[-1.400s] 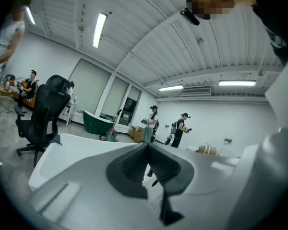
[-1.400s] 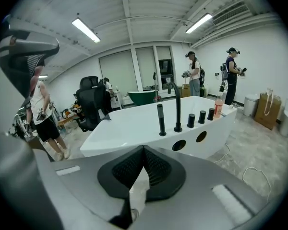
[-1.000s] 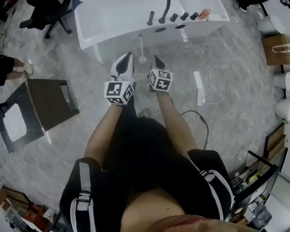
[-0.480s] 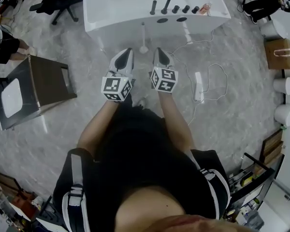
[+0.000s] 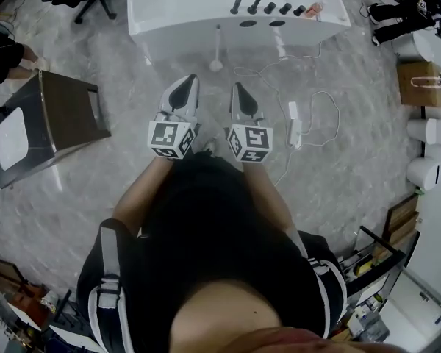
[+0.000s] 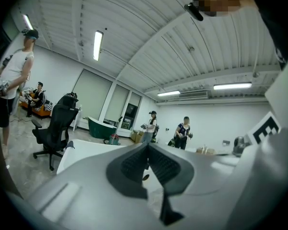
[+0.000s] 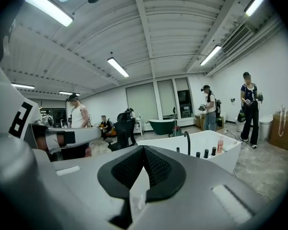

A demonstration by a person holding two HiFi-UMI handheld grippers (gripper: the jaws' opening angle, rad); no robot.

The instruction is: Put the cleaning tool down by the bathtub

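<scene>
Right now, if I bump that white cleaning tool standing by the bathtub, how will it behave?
The cleaning tool stands upright beside the bathtub on a small round base under a tall thin handle, so it would probably tip easily. It looks slim, so likely light. Its straight handle is probably stiff.

Left gripper (image 5: 190,79), right gripper (image 5: 237,87) closed, empty; side by side

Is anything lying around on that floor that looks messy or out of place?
A white power strip lies loose on the floor in front of the bathtub, its cord sprawled in loops: odd beside a tub, and easy to trip on. The cleaning tool stands upright by the tub. No spill or damage shows.
</scene>
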